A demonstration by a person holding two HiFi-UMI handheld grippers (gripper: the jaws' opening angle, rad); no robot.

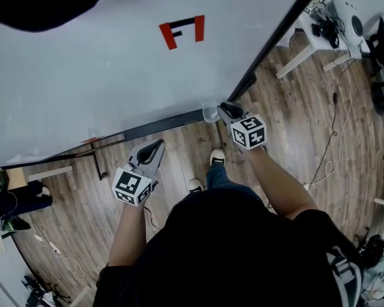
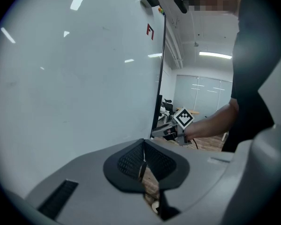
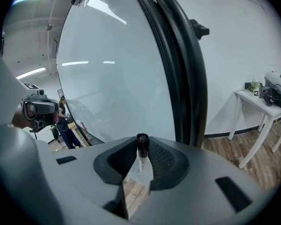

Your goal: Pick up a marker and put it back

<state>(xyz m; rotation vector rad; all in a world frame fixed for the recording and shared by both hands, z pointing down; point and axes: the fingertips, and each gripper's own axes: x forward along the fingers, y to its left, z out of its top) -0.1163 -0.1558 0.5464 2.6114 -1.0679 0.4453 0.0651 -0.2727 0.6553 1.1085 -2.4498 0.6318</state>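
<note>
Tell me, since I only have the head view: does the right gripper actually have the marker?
Observer: Yes. In the right gripper view, the right gripper has its jaws closed on a white marker, with the black cap end pointing out ahead.
Operator: Is the left one carrying anything?
Observer: No. The left gripper view shows the left gripper with its jaws together and nothing between them.
Operator: What does the cap line up with?
Observer: Seen along the jaws, the cap sits against the face of the whiteboard, just left of its black side frame.
</note>
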